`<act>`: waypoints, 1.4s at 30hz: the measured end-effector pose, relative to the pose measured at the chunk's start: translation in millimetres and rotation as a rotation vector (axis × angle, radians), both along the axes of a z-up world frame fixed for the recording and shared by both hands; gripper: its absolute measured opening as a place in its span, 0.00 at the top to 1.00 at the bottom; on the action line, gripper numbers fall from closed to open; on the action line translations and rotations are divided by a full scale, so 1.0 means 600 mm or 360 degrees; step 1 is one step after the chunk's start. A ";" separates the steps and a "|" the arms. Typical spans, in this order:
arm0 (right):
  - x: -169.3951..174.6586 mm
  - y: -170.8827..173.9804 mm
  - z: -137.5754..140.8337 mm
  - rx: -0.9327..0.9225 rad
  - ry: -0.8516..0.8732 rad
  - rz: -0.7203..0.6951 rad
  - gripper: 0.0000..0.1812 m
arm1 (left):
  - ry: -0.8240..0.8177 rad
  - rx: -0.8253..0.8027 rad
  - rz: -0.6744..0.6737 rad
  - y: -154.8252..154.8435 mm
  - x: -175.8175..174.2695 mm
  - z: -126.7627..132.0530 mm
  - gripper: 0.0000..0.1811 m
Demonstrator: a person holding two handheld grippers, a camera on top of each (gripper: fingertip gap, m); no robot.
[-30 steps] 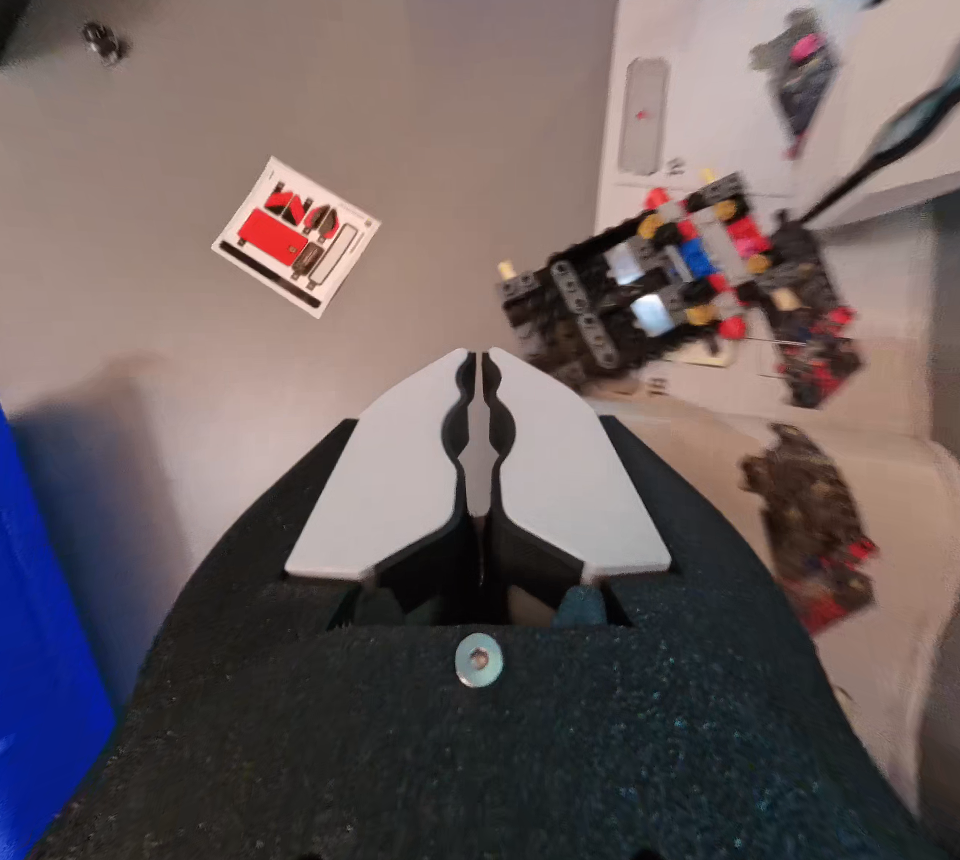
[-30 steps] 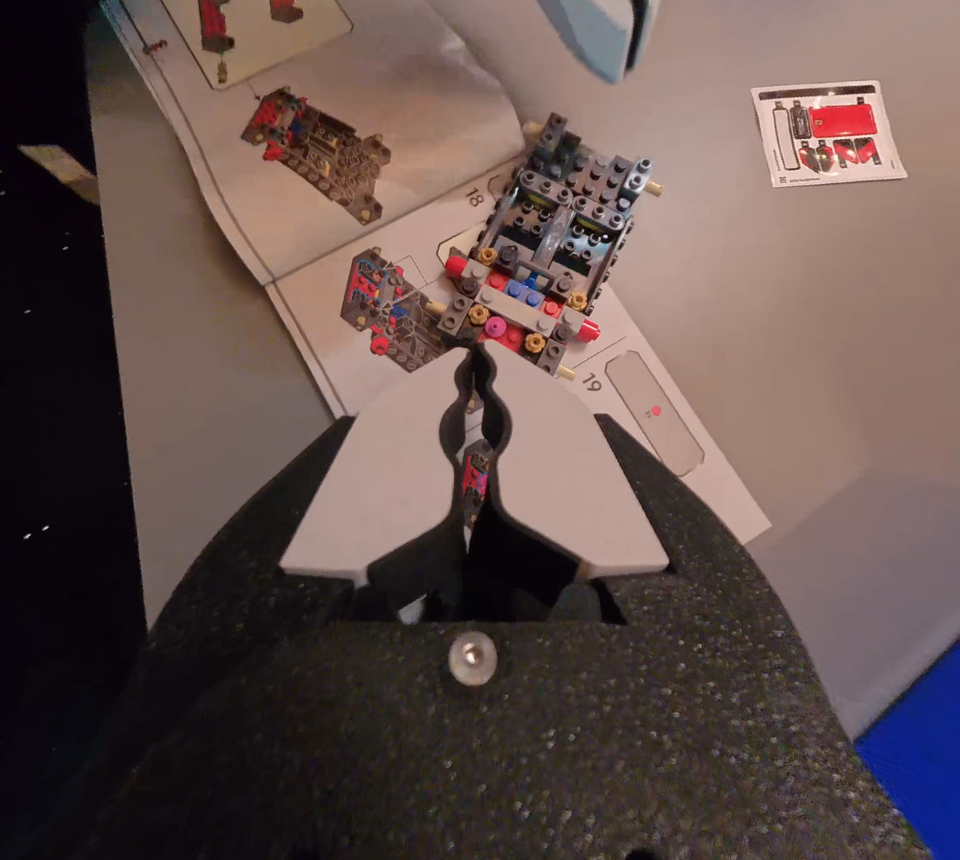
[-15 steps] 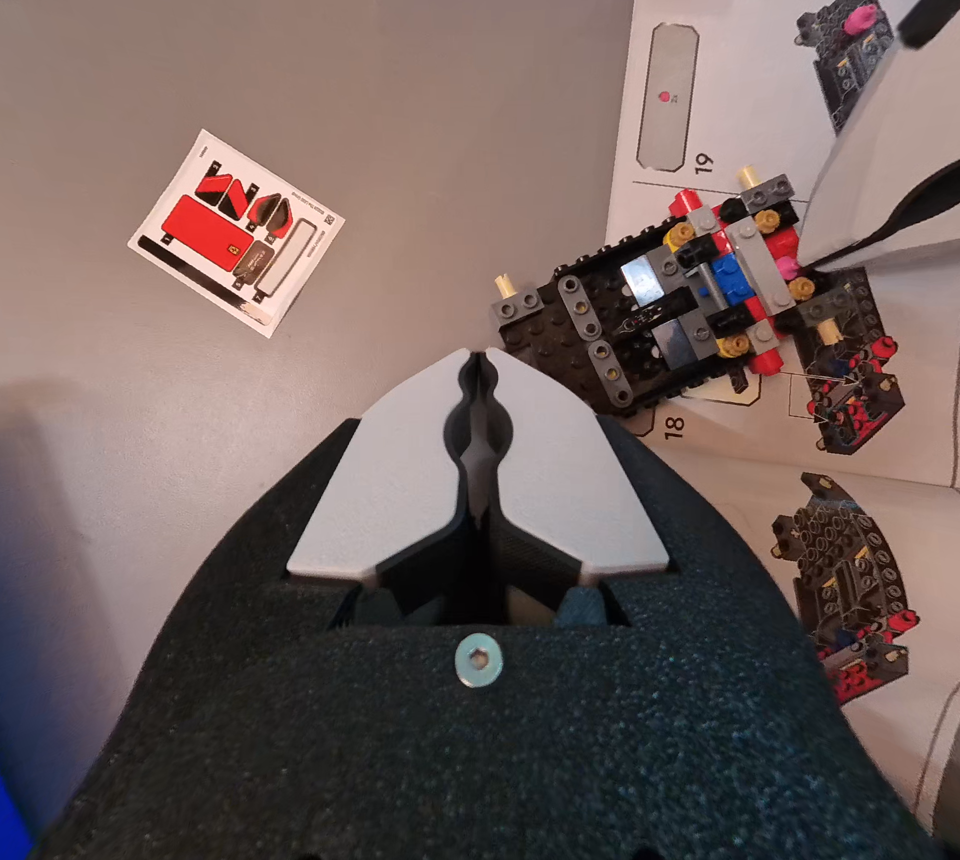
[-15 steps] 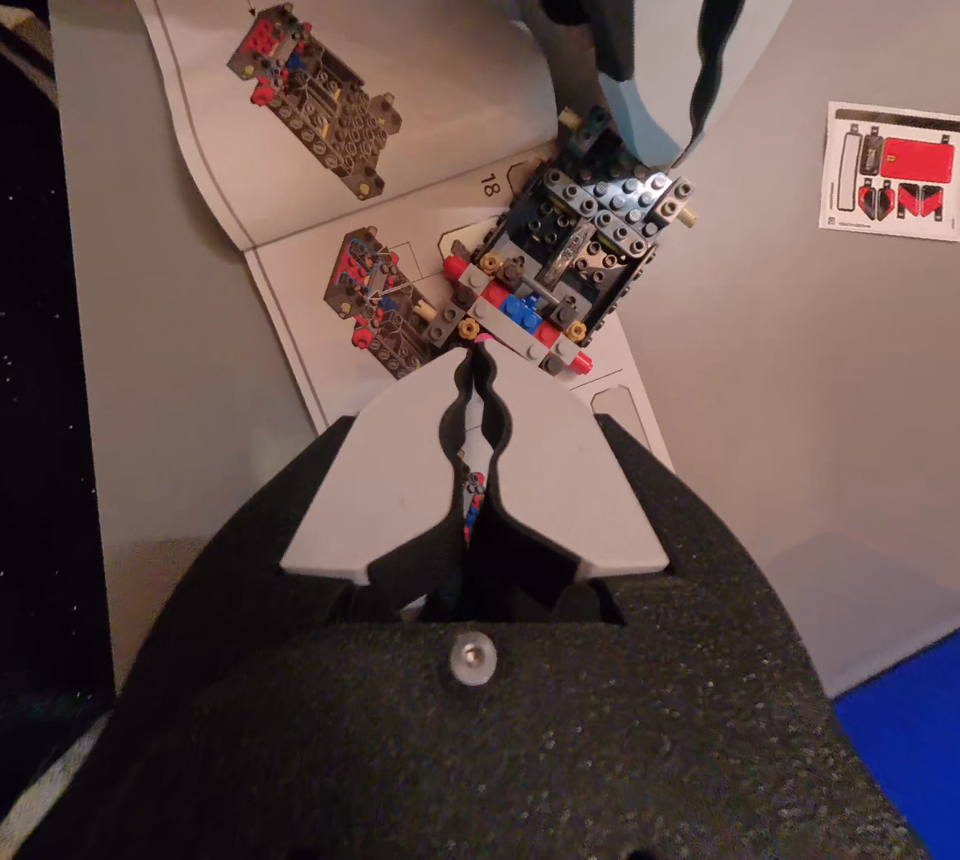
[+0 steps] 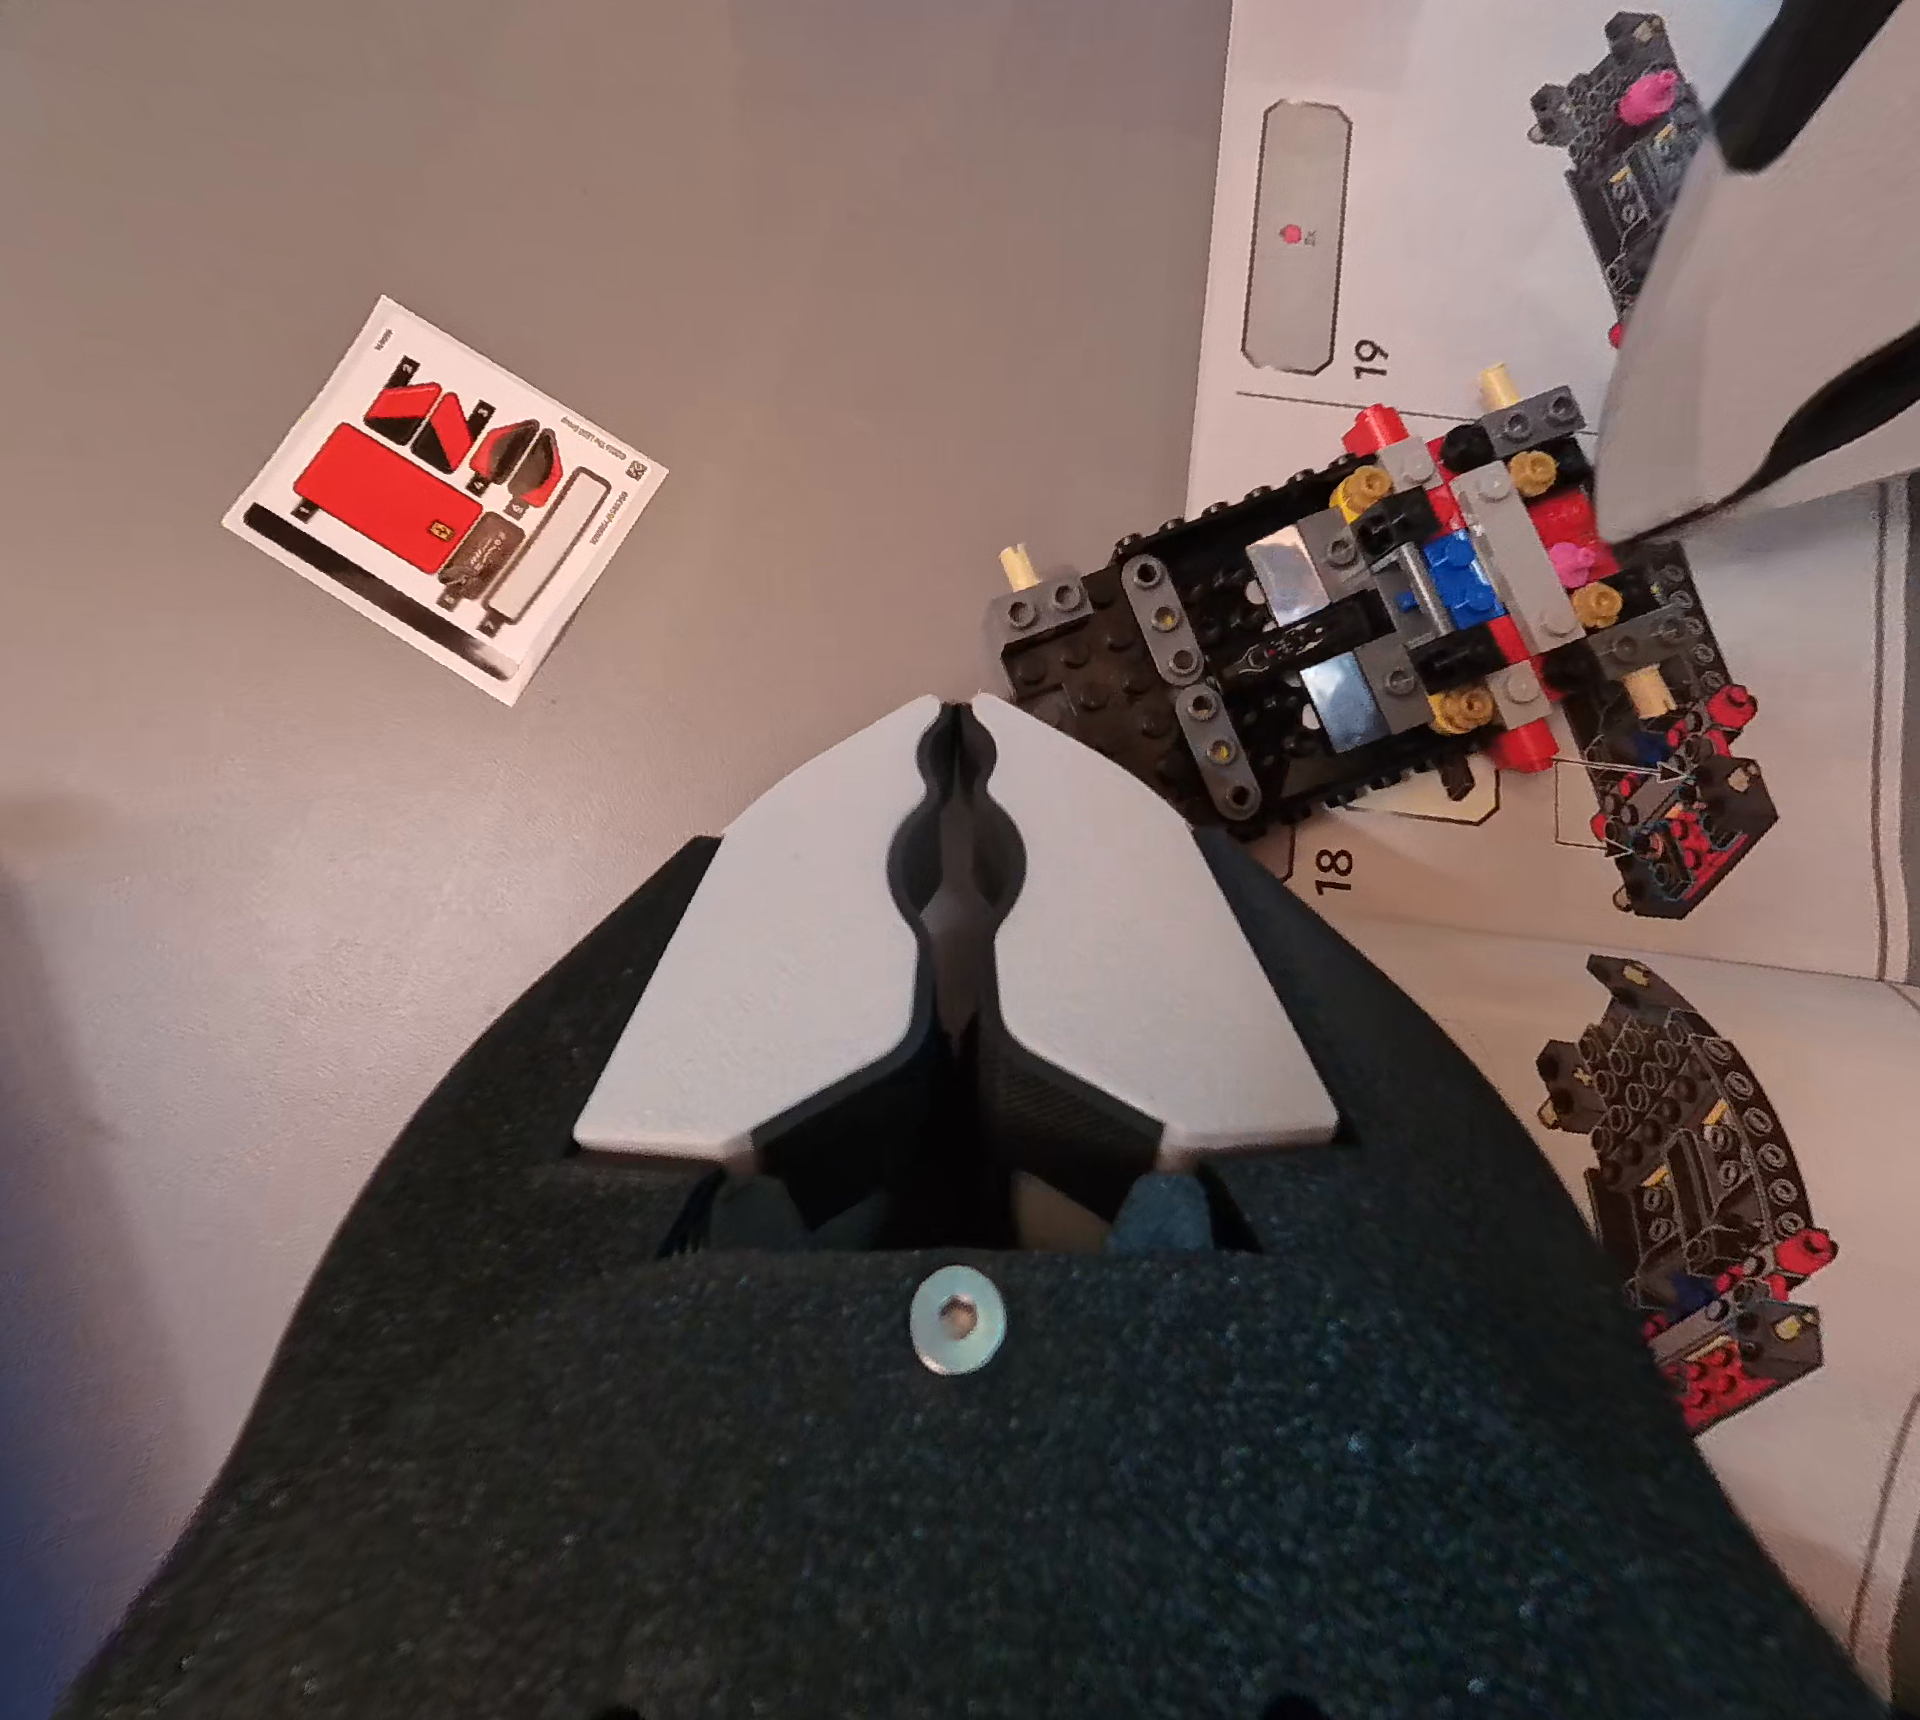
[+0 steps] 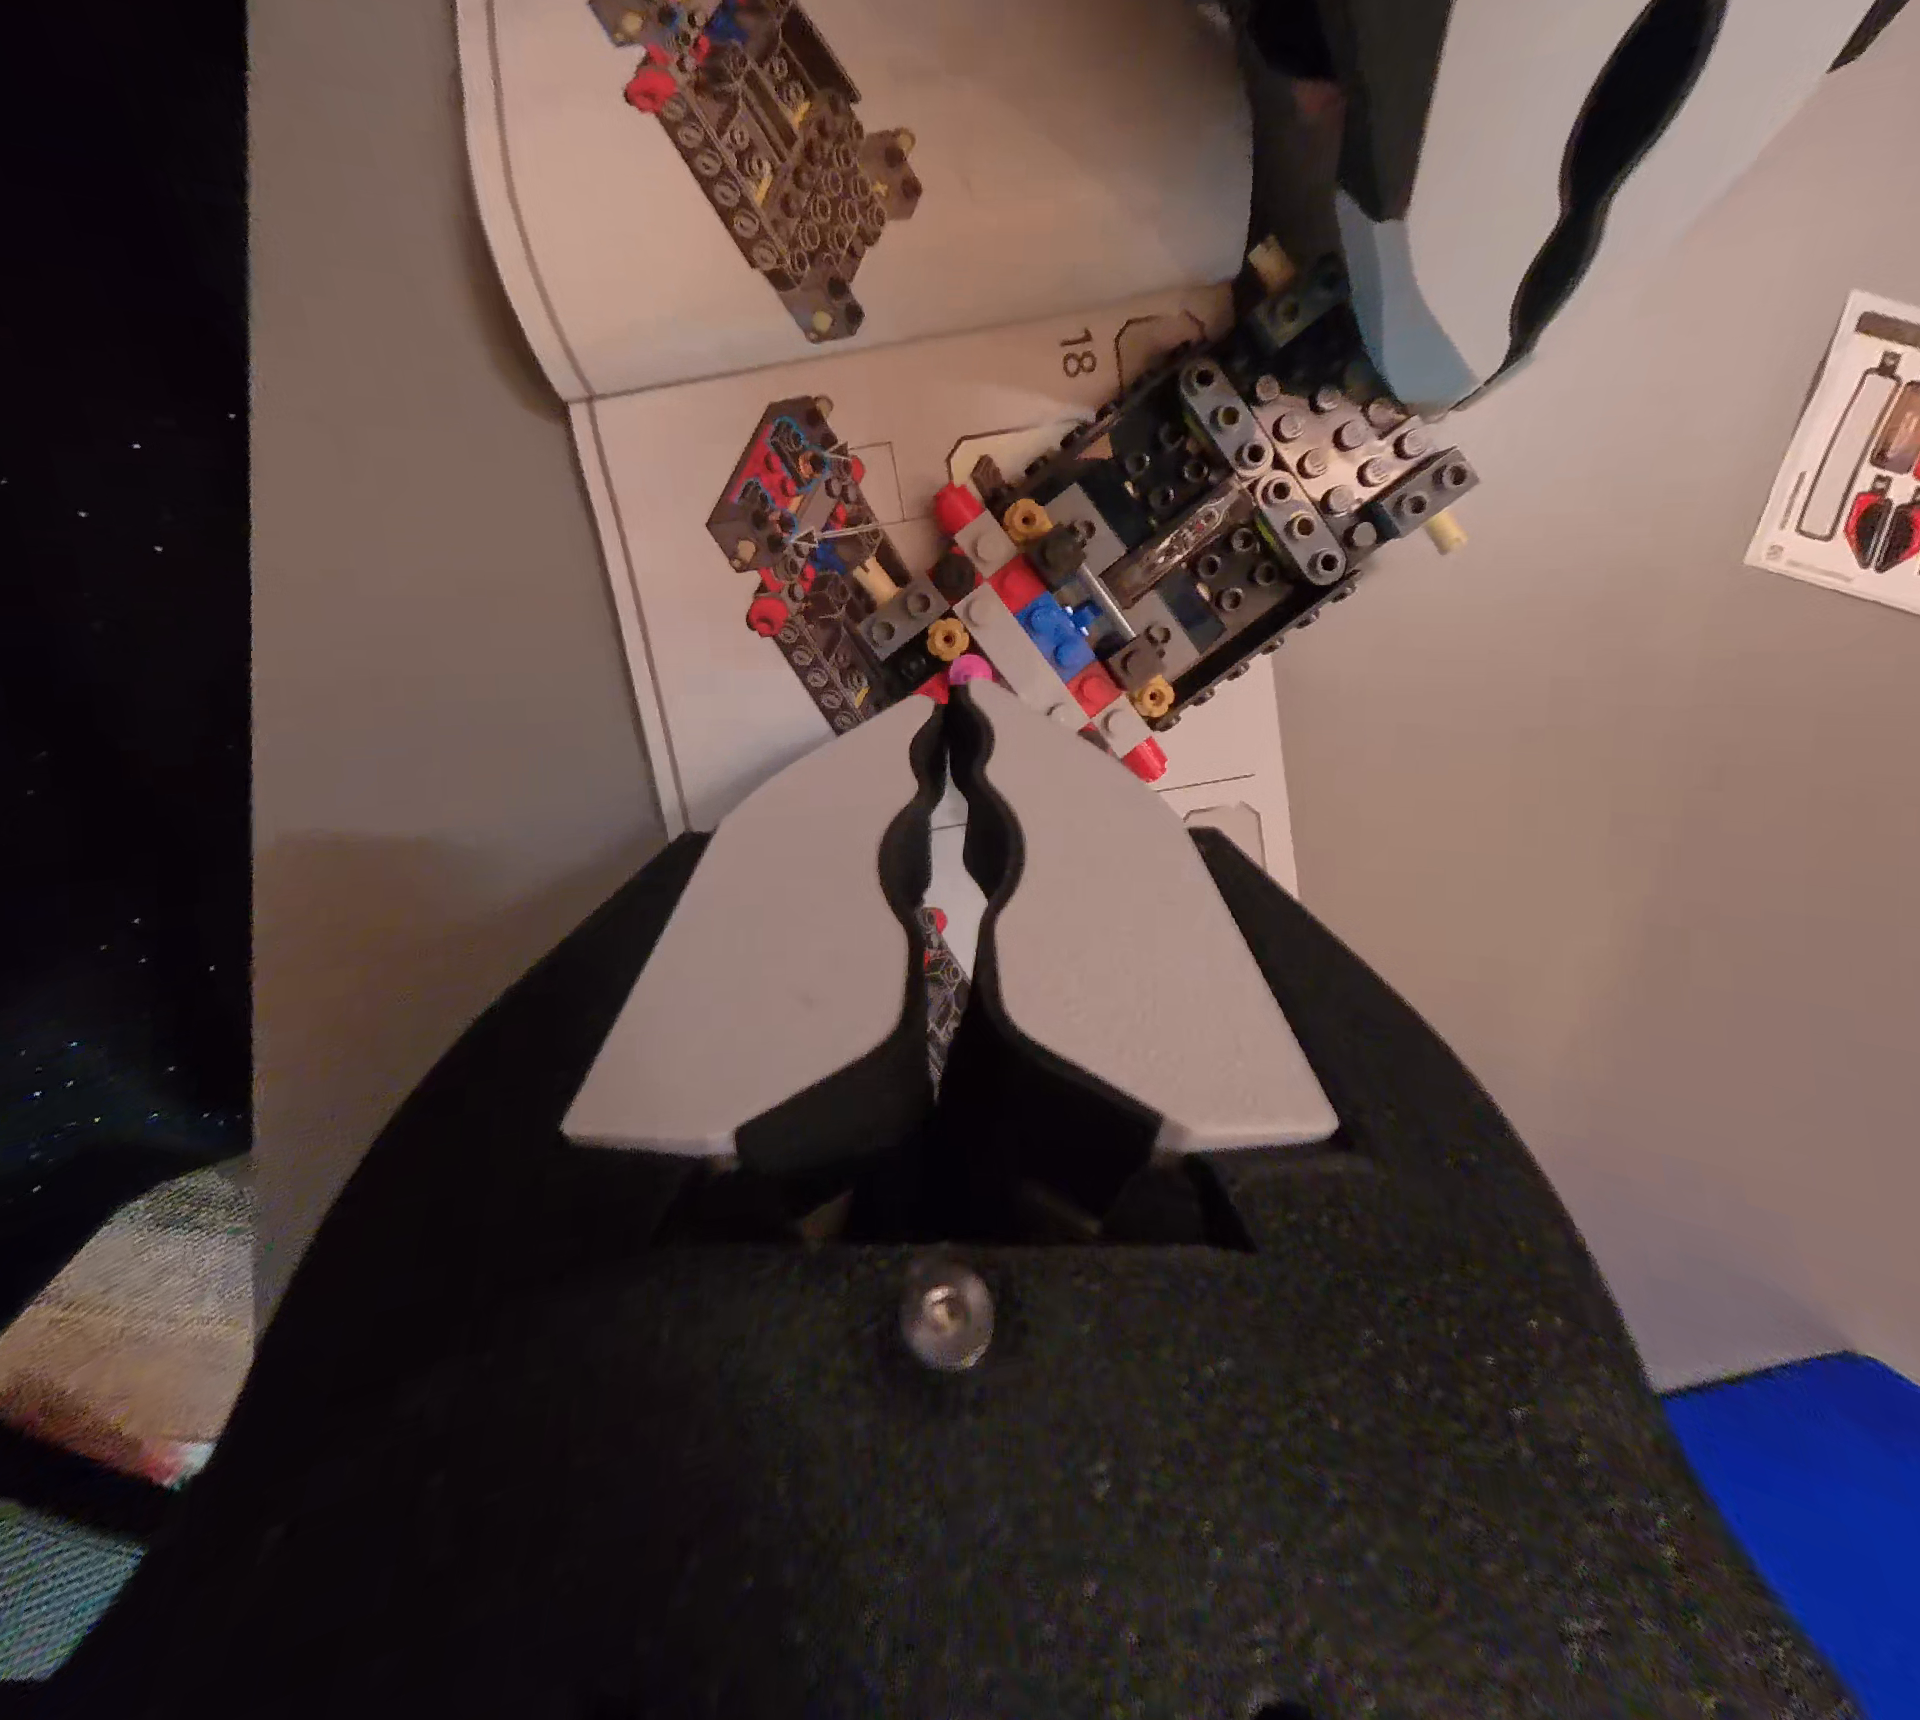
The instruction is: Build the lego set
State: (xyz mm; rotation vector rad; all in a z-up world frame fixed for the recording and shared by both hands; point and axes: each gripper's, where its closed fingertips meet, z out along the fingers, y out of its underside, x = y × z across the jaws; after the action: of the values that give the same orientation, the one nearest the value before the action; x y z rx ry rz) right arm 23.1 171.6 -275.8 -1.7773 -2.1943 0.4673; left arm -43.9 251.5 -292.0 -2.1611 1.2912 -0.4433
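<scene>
A partly built lego car chassis point(image 5: 1299, 662), black with grey, red, blue and gold pieces, lies half on the open instruction booklet point(image 5: 1299, 60). My left gripper point(image 5: 958, 709) is shut and empty, its tips at the chassis's black end. In the right wrist view it point(image 6: 1455, 112) comes down from the top onto the chassis point(image 6: 1226, 517). My right gripper point(image 6: 951, 704) is shut, with its tips against a small pink stud point(image 6: 968, 671) on the red-and-grey end. In the left wrist view the right gripper point(image 5: 1714, 382) enters from the upper right beside the pink stud point(image 5: 1574, 564).
A sticker sheet point(image 5: 442, 496) lies on the grey table to the left of the chassis; it also shows in the right wrist view point(image 6: 1849, 465). A blue object point(image 6: 1818, 1514) sits at the lower right. The table's edge and a dark drop run along the left point(image 6: 125, 527). The left gripper's tips are roughly 11 centimetres from the right gripper's.
Both grippers have closed in on the chassis from opposite ends. The chassis has turned a little on the booklet. Both grippers stayed shut.
</scene>
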 end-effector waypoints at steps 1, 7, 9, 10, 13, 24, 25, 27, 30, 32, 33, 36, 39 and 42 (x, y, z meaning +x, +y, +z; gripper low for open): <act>0.000 0.001 -0.003 0.0003 -0.0012 0.0005 1.00 | 0.0008 0.0007 -0.0001 0.000 0.000 0.000 1.00; -0.005 0.002 -0.001 0.0020 0.0003 0.0016 1.00 | -0.0008 0.0002 0.0001 0.000 0.001 0.000 1.00; -0.006 -0.001 -0.002 0.0018 -0.0005 0.0028 1.00 | -0.0017 -0.0004 0.0005 0.000 0.001 0.000 1.00; -0.005 0.000 -0.004 0.0028 -0.0019 0.0026 1.00 | -0.0017 -0.0003 0.0005 -0.001 0.001 0.000 1.00; -0.006 0.002 -0.006 0.0029 -0.0028 0.0017 1.00 | -0.0006 0.0003 0.0003 0.000 0.001 0.000 1.00; -0.007 0.002 -0.006 0.0166 -0.0004 -0.0059 1.00 | 0.0006 0.0033 0.0016 0.001 0.002 0.000 1.00; -0.007 0.002 -0.006 0.0189 0.0008 -0.0072 1.00 | 0.0012 0.0039 0.0014 0.001 0.002 0.000 1.00; -0.007 0.003 -0.006 0.0238 0.0042 -0.0084 1.00 | 0.0022 0.0055 0.0006 0.001 0.002 0.000 1.00; -0.008 0.003 -0.005 0.0296 0.0097 -0.0088 1.00 | 0.0036 0.0078 -0.0006 0.001 0.002 0.000 1.00; -0.008 0.003 -0.005 0.0330 0.0100 -0.0067 1.00 | 0.0048 0.0095 -0.0014 0.002 0.002 0.000 1.00; -0.008 0.003 -0.006 0.0338 0.0086 -0.0059 1.00 | 0.0049 0.0100 -0.0012 0.002 0.003 0.000 1.00; -0.009 0.003 -0.006 0.0339 0.0024 -0.0057 1.00 | 0.0048 0.0107 -0.0008 0.003 0.004 0.000 1.00; -0.009 0.004 -0.007 0.0320 -0.0009 -0.0063 1.00 | 0.0024 0.0092 0.0002 0.003 0.004 0.000 1.00; -0.009 0.003 -0.008 0.0311 -0.0006 -0.0066 1.00 | 0.0016 0.0086 0.0005 0.003 0.004 0.000 1.00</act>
State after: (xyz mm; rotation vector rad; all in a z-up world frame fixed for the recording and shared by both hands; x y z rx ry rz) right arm 17.8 173.5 -280.3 -1.7167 -2.1201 0.2312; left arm -41.5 253.5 -291.8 -2.1228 1.2905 -0.3923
